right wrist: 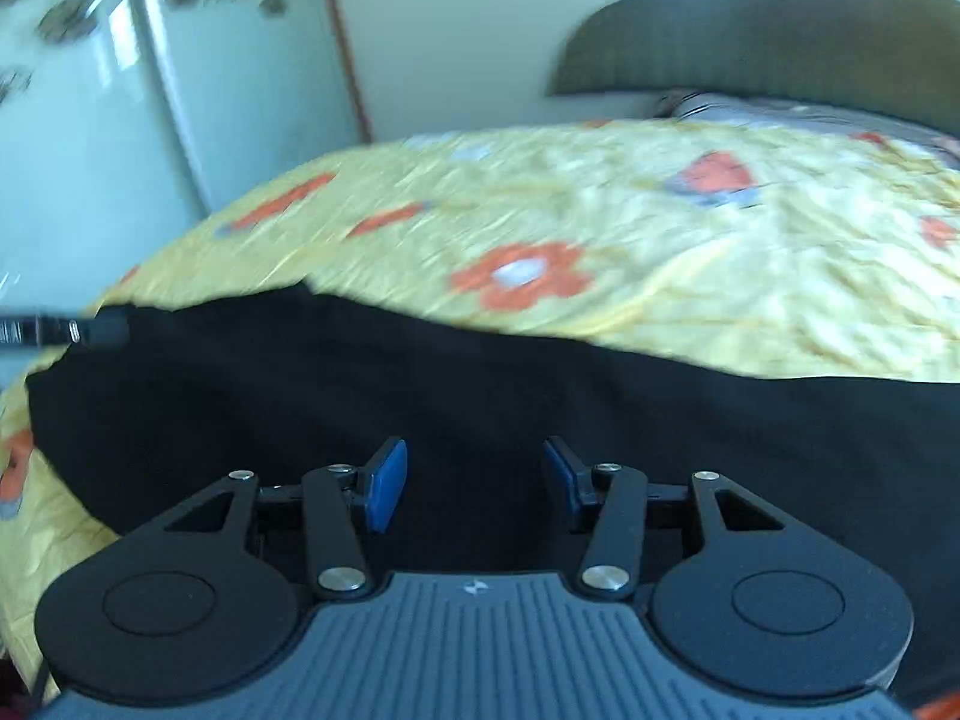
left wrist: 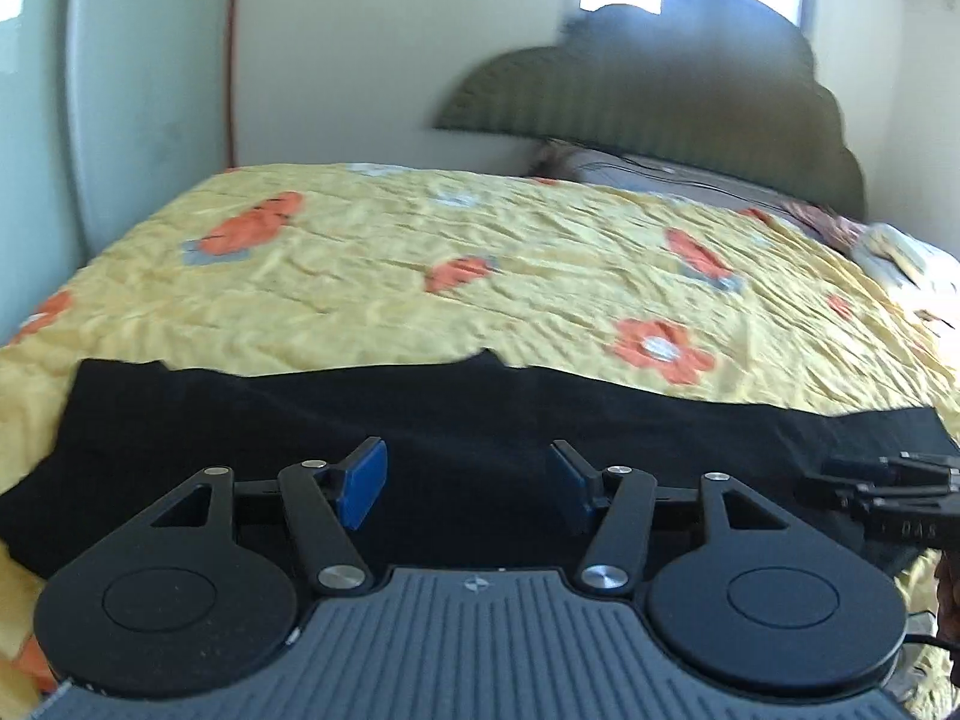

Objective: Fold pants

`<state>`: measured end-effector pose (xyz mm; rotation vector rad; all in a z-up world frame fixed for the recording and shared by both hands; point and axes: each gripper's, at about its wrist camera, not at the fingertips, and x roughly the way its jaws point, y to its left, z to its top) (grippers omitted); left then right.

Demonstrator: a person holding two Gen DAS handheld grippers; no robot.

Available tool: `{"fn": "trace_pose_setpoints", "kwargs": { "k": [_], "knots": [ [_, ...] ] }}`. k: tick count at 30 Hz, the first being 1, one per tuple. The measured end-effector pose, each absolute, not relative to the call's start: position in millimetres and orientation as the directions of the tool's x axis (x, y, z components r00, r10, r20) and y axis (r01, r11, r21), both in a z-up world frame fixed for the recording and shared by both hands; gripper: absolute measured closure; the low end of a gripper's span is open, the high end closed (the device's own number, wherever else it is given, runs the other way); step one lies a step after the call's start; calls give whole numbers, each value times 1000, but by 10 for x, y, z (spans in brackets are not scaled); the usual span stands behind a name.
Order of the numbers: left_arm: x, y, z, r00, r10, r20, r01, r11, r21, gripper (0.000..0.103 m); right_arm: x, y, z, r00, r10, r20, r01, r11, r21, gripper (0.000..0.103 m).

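Right wrist: pants (right wrist: 480,396) edges cropped.

Black pants (right wrist: 480,396) run off frame at three o'clock, the headboard (right wrist: 750,48) at one o'clock smeared by blur.

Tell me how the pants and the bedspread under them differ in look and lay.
The pants are plain black with no pattern; the bedspread is yellow with orange flowers. The pants lie as a flat band along the near edge only, while the bedspread covers the bed back toward the headboard. The pants look smooth; the bedspread is finely crinkled. Both are cloth lying flat, and neither gripper holds them.
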<state>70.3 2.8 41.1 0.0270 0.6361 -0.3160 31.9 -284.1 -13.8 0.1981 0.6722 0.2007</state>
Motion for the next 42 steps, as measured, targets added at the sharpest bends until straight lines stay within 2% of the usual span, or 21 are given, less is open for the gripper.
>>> {"fn": "trace_pose_setpoints", "kwargs": {
  "k": [3,4,6,7,8,10,15,17,18,20,22,25,27,28,31,32,35,37,39,42],
  "knots": [
    [643,-421,300,741,-353,-571,412,911,-29,32,156,-3270,-121,791,123,-599,-3,980,198,51],
    [624,-562,240,743,-359,-565,439,898,6,31,113,-3411,-157,784,68,-617,51,983,174,45],
    [614,-841,85,723,-347,-597,496,863,99,29,39,-3676,-316,730,-17,-683,141,982,126,41],
    [605,-941,-6,695,-343,-632,530,838,129,31,-15,-3759,-383,709,-10,-705,132,984,120,41],
    [575,-1014,-85,664,-352,-660,568,811,138,31,-120,-3798,-372,726,10,-688,103,987,124,41],
    [482,-1078,-150,629,-392,-671,616,778,123,32,-265,-3866,-325,717,42,-696,83,986,144,41],
    [498,-1348,-90,685,-399,-610,595,790,150,27,-375,-4280,-279,768,-103,-632,269,947,173,38],
    [540,-1475,-94,687,-418,-594,603,784,146,21,-363,-4454,-366,755,-114,-646,312,929,199,37],
    [555,-1543,-130,674,-417,-609,617,771,155,21,-356,-4494,-433,722,-125,-681,322,931,171,37],
    [531,-1643,-220,631,-406,-661,651,741,166,26,-419,-4428,-457,707,-140,-694,279,956,92,37],
    [489,-1663,-215,644,-424,-637,633,763,132,28,-460,-4397,-390,685,-141,-715,274,959,74,37],
    [505,-1772,-116,656,-469,-591,624,778,76,23,-444,-4415,-291,713,-160,-683,289,954,78,36],
    [532,-1904,-110,671,-473,-572,623,777,89,13,-382,-4452,-283,737,-191,-649,315,946,79,30],
    [546,-1980,-147,678,-459,-573,620,776,113,13,-334,-4480,-307,738,-198,-645,324,943,81,24],
    [554,-2131,-318,661,-423,-620,637,753,165,14,-239,-4507,-484,682,-204,-703,316,948,31,24],
    [518,-2125,-384,644,-428,-634,653,739,164,16,-295,-4508,-481,694,-204,-691,308,951,29,23],
    [382,-2072,-410,653,-460,-602,665,728,165,14,-525,-4565,-360,692,-278,-666,397,917,29,23],
    [335,-2080,-372,662,-467,-585,666,725,176,14,-736,-4674,-281,716,-282,-639,457,881,123,23],
    [307,-2076,-329,667,-488,-563,667,728,159,14,-908,-4849,-300,755,-187,-629,476,816,329,23],
    [318,-2100,-334,650,-498,-574,674,726,133,14,-1058,-5045,-457,807,-57,-588,464,678,570,23]
  ]
}}
